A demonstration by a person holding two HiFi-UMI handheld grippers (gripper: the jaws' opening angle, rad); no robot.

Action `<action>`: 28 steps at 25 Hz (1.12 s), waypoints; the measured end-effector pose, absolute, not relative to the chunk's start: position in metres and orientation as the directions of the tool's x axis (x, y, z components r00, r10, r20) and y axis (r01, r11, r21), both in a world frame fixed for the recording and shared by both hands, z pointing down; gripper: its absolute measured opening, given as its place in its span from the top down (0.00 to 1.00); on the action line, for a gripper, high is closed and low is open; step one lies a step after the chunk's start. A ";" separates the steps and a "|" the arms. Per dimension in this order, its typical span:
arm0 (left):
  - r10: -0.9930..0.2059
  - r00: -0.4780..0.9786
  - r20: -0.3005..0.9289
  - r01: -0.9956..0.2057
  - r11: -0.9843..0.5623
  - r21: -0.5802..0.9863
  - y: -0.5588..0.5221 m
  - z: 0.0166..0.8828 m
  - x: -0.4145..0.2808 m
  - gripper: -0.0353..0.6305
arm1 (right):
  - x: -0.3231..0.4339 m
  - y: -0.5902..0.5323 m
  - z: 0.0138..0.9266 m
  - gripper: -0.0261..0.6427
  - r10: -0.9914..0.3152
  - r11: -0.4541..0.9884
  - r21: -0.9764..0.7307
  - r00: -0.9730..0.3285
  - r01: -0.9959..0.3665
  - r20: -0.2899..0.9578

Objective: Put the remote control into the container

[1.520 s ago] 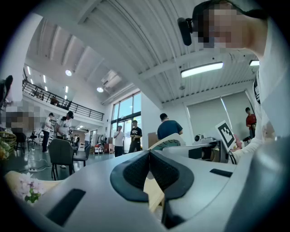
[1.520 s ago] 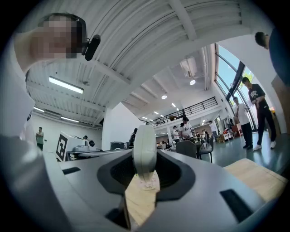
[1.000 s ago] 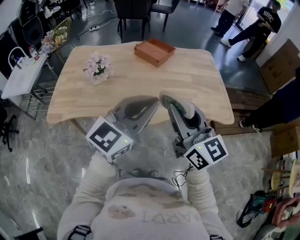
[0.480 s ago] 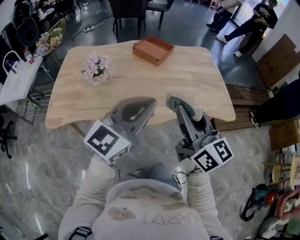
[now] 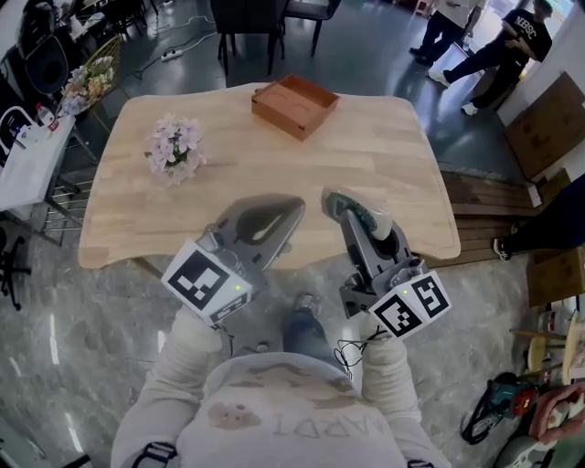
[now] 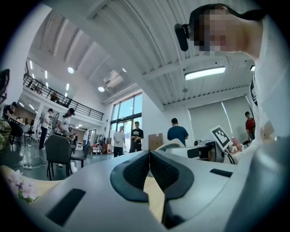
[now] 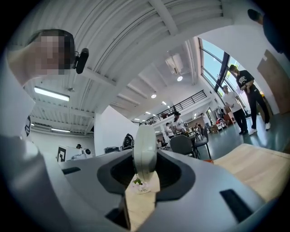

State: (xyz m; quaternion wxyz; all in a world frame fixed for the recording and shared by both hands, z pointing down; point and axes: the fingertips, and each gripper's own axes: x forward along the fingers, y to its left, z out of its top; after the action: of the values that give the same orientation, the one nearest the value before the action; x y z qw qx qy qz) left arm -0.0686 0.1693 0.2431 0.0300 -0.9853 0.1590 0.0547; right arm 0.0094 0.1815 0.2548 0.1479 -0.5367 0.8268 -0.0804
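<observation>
A shallow wooden container [image 5: 294,105] stands at the far side of the wooden table [image 5: 384,155], empty as far as I can see. My right gripper [image 5: 336,198] hovers over the table's near edge, shut on a pale grey remote control [image 5: 367,216]. In the right gripper view the remote control [image 7: 145,149] stands upright between the pads of the right gripper [image 7: 145,168]. My left gripper [image 5: 285,205] hangs beside it at the near edge. In the left gripper view the pads of the left gripper [image 6: 149,158] meet with nothing between them.
A small bunch of pale pink flowers [image 5: 172,146] lies on the table's left part. Dark chairs [image 5: 247,18] stand beyond the far edge. A white side table [image 5: 27,155] is at the left, and cardboard boxes [image 5: 544,128] and people [image 5: 494,55] are at the right.
The view has shifted a little, so the table, flowers and container sit slightly further left. Both grippers keep much the same pose and the remote stays in the right one.
</observation>
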 end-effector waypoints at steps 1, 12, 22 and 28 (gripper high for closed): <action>-0.313 0.942 -0.118 -0.320 -0.946 -0.046 0.161 0.243 -0.061 0.93 | 0.017 0.172 0.257 0.78 -0.909 0.417 -0.294 -0.387 -0.860 -0.156; -0.404 0.905 -0.132 -0.415 -0.907 -0.067 0.076 0.237 0.027 0.93 | 0.116 0.062 0.253 0.78 -0.869 0.495 -0.266 -0.478 -0.827 -0.130; -0.447 0.890 -0.096 -0.453 -0.890 -0.054 0.022 0.248 0.061 0.93 | 0.161 -0.034 0.268 0.78 -0.864 0.495 -0.235 -0.502 -0.836 -0.036; -0.430 0.898 -0.089 -0.435 -0.899 -0.049 -0.009 0.249 0.066 0.93 | 0.168 -0.097 0.281 0.78 -0.872 0.468 -0.237 -0.489 -0.851 0.034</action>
State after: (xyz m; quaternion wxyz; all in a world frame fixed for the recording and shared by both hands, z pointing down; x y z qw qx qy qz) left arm 0.0661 -0.0087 0.2489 0.0339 -0.9737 0.2222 0.0381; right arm 0.1681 -0.0971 0.2808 0.0458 -0.5036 0.8555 -0.1113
